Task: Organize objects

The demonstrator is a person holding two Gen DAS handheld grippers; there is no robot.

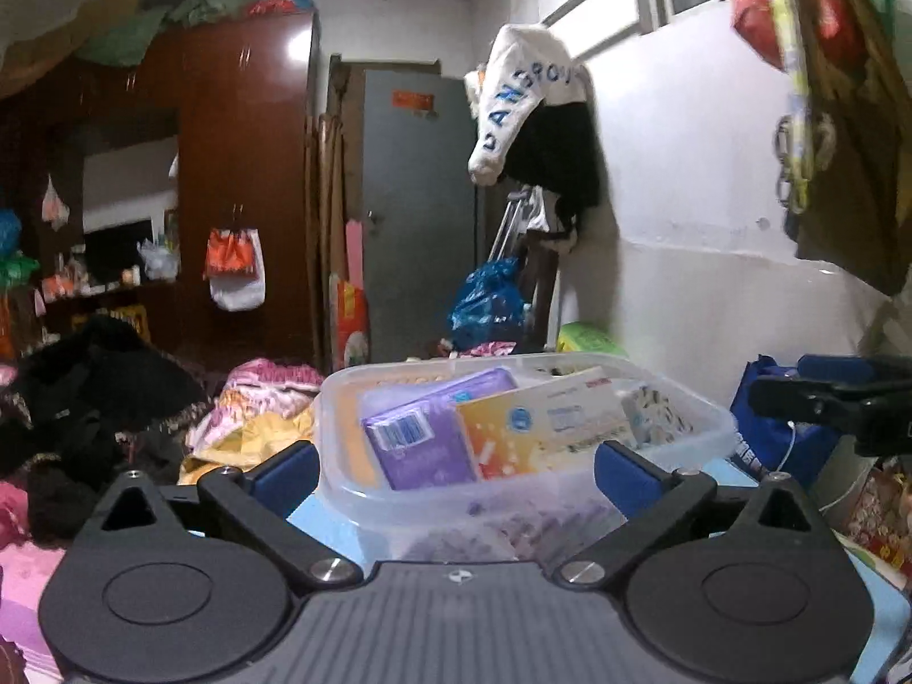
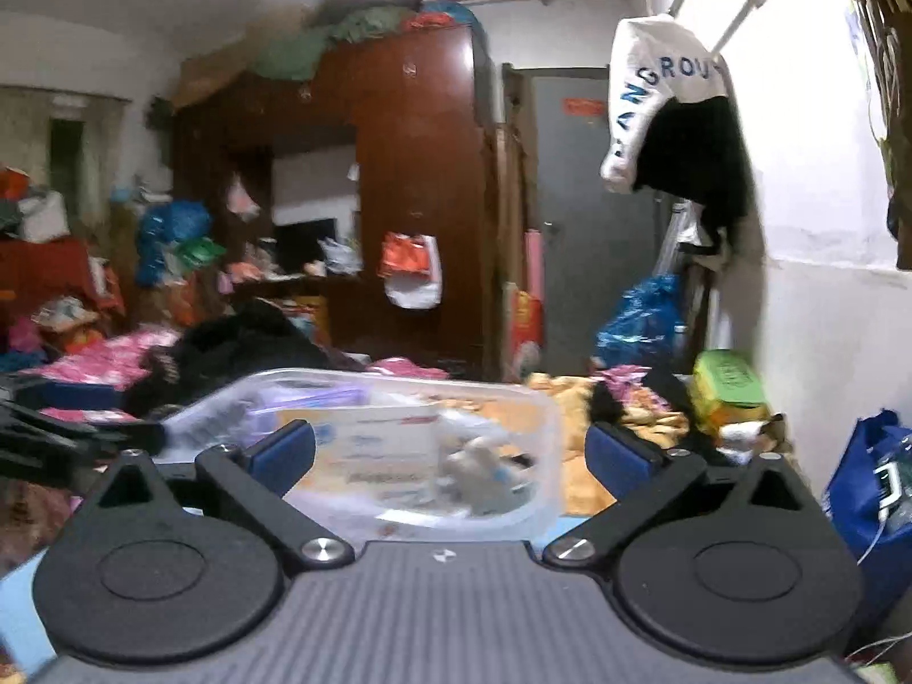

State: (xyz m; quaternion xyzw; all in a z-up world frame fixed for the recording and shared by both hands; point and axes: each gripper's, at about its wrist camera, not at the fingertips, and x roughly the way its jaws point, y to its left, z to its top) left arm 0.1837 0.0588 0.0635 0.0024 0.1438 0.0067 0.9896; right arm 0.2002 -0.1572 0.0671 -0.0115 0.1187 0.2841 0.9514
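A clear plastic bin [image 1: 342,490] stands on a light blue surface just ahead of my left gripper [image 1: 456,470], which is open and empty, its blue pads wide apart around the bin's near wall. In the bin lie a purple packet [image 1: 416,444], an orange-and-white box [image 1: 547,422] and a small patterned pack [image 1: 655,416]. In the right wrist view the same bin [image 2: 536,490] sits between the blue pads of my right gripper [image 2: 450,456], open and empty. The right gripper also shows at the right edge of the left wrist view [image 1: 838,404].
A bed with pink and yellow bedding [image 1: 251,410] and black clothes [image 1: 97,399] lies behind and left. A blue bag [image 2: 872,484] stands at the right by the white wall. A green pack [image 2: 724,382], a wardrobe [image 1: 239,182] and a grey door [image 1: 416,211] lie beyond.
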